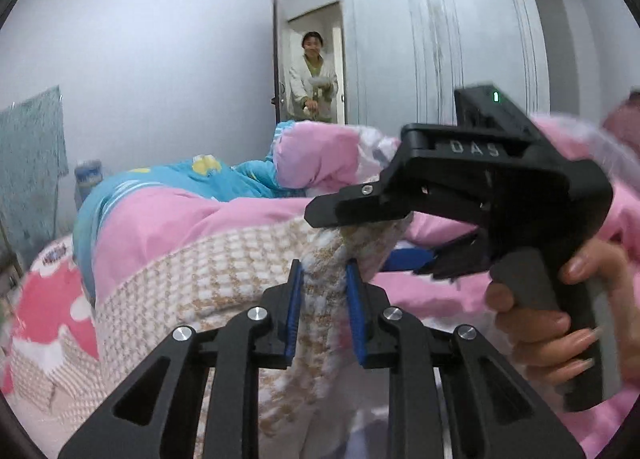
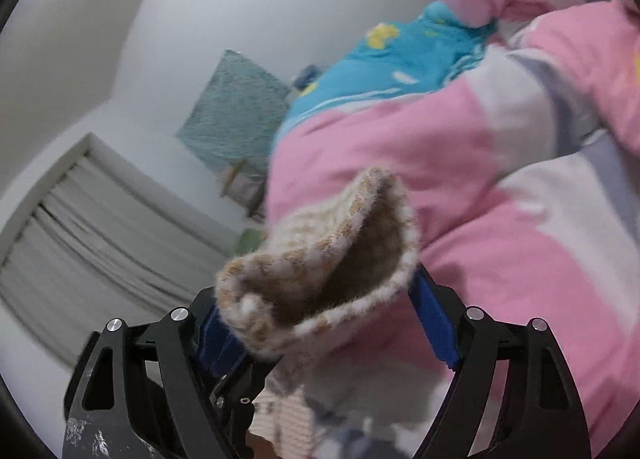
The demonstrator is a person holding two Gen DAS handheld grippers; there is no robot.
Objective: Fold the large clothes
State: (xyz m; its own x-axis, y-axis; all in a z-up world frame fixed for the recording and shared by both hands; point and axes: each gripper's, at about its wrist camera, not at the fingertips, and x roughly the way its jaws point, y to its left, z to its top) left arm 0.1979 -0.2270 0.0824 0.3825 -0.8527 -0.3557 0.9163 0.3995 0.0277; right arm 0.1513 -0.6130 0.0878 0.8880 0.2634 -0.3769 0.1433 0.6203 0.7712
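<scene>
A: Sweater (image 1: 224, 283), beige-and-white knit, lies draped over the pink quilt (image 1: 168, 227) on the bed?
B: Yes. Left gripper (image 1: 323, 301) jaws are clenched on a fold; right gripper (image 2: 320, 323) jaws stand wide around its cuff.

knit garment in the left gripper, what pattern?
The knit garment is a small beige-and-white check, clearest in the left wrist view, pinched in the left gripper.

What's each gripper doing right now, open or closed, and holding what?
Left gripper: shut on the knitted garment.
Right gripper: open, jaws wide around the garment's edge, not pressing it.
</scene>
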